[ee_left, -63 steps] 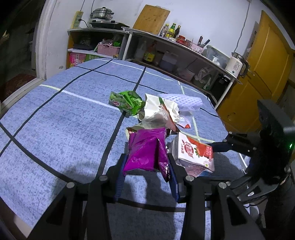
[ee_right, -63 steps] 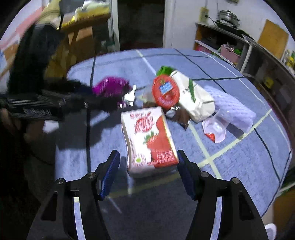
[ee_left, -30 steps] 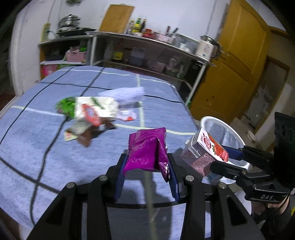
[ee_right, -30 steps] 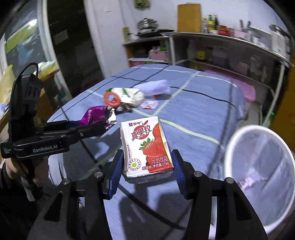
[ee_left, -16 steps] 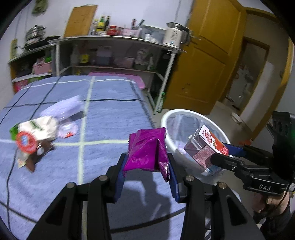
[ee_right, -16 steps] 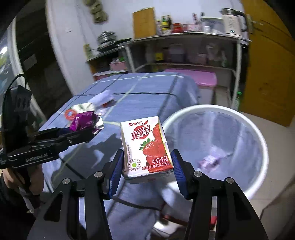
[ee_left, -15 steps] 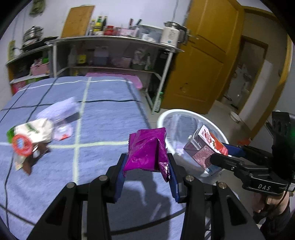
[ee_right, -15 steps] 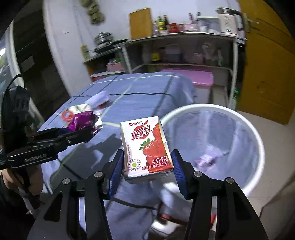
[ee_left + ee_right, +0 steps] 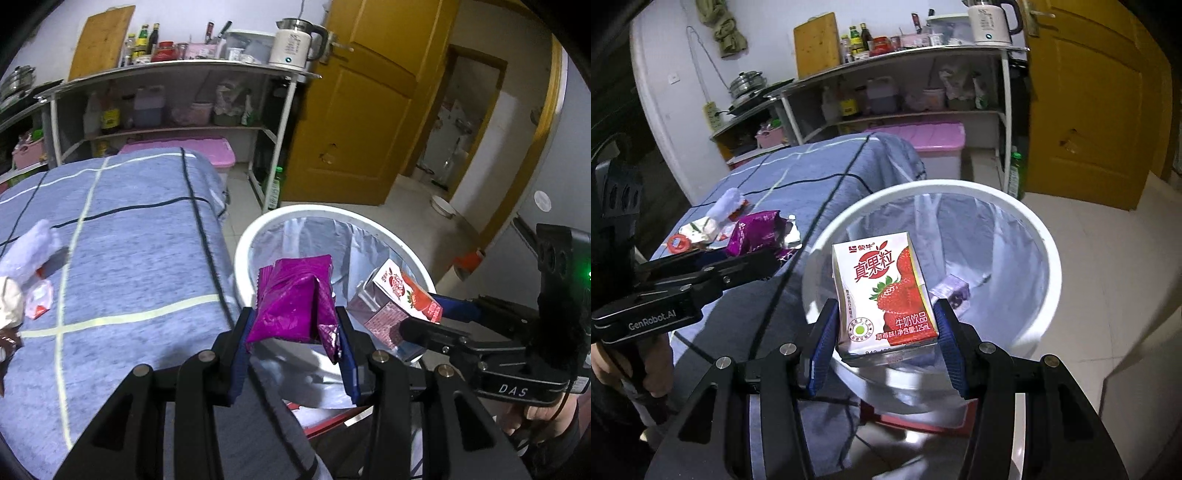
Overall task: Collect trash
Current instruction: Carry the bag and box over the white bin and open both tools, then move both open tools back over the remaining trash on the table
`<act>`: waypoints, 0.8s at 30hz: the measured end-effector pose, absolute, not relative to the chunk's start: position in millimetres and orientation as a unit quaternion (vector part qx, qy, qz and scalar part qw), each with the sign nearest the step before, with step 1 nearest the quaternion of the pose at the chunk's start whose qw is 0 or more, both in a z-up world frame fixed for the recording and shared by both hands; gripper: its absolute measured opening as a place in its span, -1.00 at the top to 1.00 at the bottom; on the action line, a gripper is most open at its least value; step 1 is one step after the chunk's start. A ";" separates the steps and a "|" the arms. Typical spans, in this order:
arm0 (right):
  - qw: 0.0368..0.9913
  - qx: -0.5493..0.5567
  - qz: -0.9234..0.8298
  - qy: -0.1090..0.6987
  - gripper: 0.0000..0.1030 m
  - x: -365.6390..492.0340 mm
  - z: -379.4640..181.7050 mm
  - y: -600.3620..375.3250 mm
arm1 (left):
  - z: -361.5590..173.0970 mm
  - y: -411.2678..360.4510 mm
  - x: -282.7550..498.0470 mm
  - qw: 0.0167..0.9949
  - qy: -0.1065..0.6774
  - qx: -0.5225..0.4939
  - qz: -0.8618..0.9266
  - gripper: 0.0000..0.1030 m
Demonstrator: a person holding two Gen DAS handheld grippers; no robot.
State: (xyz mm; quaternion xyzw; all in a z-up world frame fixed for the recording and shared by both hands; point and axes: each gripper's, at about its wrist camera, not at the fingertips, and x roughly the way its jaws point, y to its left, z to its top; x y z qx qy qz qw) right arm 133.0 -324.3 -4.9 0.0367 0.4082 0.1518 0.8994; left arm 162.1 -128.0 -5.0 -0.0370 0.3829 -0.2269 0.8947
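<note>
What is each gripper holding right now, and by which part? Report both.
The left gripper clamps the purple snack wrapper by its lower sides. The right gripper clamps the strawberry milk carton by its two side faces near the base.

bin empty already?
No: in the right wrist view a small purple carton already lies inside the lined white bin, behind the strawberry milk carton held in the right claw.

Crumpled purple wrapper (image 9: 295, 299) & upright strawberry milk carton (image 9: 884, 291) held above lined white bin (image 9: 1049, 240)
</note>
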 end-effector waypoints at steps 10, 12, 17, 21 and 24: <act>0.892 0.040 0.139 0.428 -0.03 143.6 -15.1 -332.9 | -16.8 -144.7 173.1 0.885 0.397 -0.031 -0.241 -0.05; 0.892 0.041 0.138 0.429 -0.03 144.7 -15.7 -333.2 | -18.2 -145.4 173.5 0.884 0.399 -0.033 -0.242 -0.10; 0.893 0.041 0.133 0.428 -0.04 145.2 -16.5 -333.6 | -19.3 -144.1 174.2 0.883 0.401 -0.036 -0.243 -0.17; 0.896 0.041 0.131 0.423 -0.04 143.2 -14.1 -333.2 | -17.6 -140.5 172.0 0.884 0.398 -0.041 -0.243 -0.17; 0.898 0.042 0.131 0.418 -0.04 140.0 -11.5 -333.4 | -15.9 -135.2 168.4 0.885 0.395 -0.048 -0.243 -0.17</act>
